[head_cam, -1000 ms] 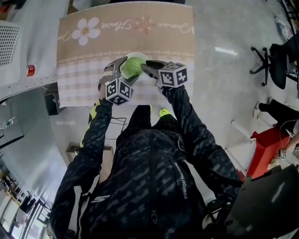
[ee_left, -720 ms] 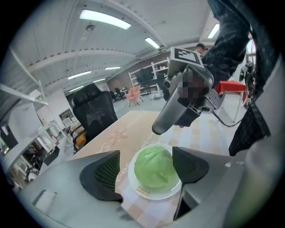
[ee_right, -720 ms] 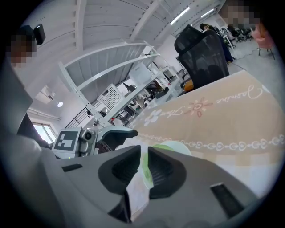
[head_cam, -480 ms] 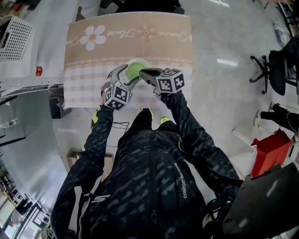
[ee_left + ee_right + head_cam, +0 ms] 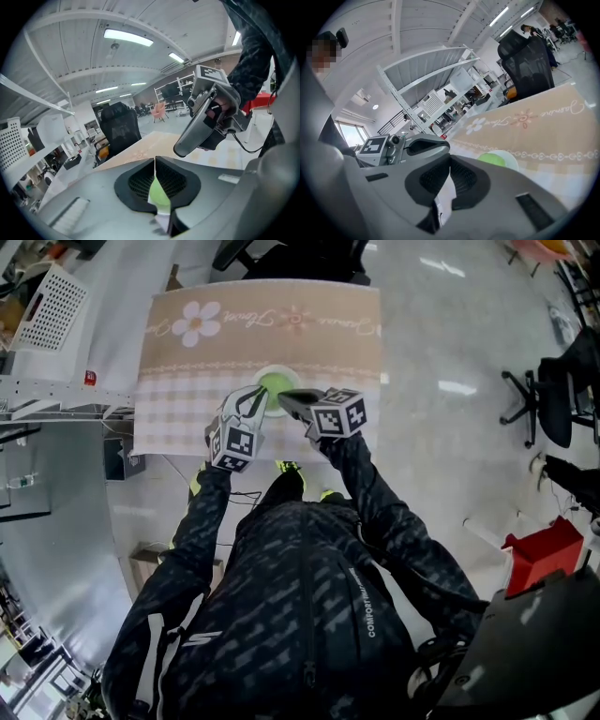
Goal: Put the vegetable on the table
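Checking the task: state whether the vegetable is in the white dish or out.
In: the green vegetable lies inside the white dish on the table.

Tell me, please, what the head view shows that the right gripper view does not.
Only the head view: the person's dark jacket, the red box on the floor. Only the right gripper view: shelving racks and, up close, the jaws of the right gripper, just closed on nothing. Both: the green vegetable on its white plate, the flowered tablecloth, the left gripper, also just closed.
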`<state>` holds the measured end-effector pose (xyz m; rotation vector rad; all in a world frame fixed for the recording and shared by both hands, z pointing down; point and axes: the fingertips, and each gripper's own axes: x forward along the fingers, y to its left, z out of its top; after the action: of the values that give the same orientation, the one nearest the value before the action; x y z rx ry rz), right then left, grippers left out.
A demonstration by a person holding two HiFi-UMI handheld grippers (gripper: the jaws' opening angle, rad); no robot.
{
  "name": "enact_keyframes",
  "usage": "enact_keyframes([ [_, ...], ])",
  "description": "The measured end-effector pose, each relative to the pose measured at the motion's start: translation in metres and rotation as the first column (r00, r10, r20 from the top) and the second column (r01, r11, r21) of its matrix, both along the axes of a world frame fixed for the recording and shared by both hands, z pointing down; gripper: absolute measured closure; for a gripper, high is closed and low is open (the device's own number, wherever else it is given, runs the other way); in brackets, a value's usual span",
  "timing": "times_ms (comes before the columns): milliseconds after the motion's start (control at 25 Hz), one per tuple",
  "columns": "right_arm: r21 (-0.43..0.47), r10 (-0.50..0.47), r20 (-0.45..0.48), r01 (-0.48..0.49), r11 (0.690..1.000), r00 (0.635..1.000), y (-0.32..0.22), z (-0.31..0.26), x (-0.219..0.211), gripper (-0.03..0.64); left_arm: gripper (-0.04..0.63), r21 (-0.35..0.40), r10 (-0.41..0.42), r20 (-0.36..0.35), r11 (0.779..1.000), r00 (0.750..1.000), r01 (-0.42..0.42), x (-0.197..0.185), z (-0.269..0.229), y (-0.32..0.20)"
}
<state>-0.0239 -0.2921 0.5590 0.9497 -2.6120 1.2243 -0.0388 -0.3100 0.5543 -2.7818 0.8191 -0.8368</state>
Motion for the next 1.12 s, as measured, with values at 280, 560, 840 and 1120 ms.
enact_keyframes([
  [280, 0.022, -0.051, 0.001, 0.050, 0.998, 0.999, 0.024, -0.009, 0.003, 0.615, 0.598, 0.027, -0.069, -0.070, 0.997, 0.995, 0.071, -0.001, -0.021, 0.020],
  [560, 0.078, -0.125, 0.021, 0.123, 0.989, 0.992, 0.064, -0.023, 0.005, 0.615, 0.598, -0.020, -0.142, -0.130, 0.990, 0.981, 0.141, 0.000, -0.040, 0.065],
  [840, 0.142, -0.197, 0.003, 0.195, 0.971, 0.980, 0.127, -0.037, 0.010, 0.615, 0.598, -0.030, -0.198, -0.131, 0.980, 0.971, 0.196, 0.008, -0.047, 0.132],
  [1120, 0.155, -0.213, -0.025, 0.214, 0.964, 0.977, 0.187, -0.032, 0.024, 0.614, 0.598, -0.063, -0.258, -0.155, 0.966, 0.954, 0.251, 0.018, -0.044, 0.198],
])
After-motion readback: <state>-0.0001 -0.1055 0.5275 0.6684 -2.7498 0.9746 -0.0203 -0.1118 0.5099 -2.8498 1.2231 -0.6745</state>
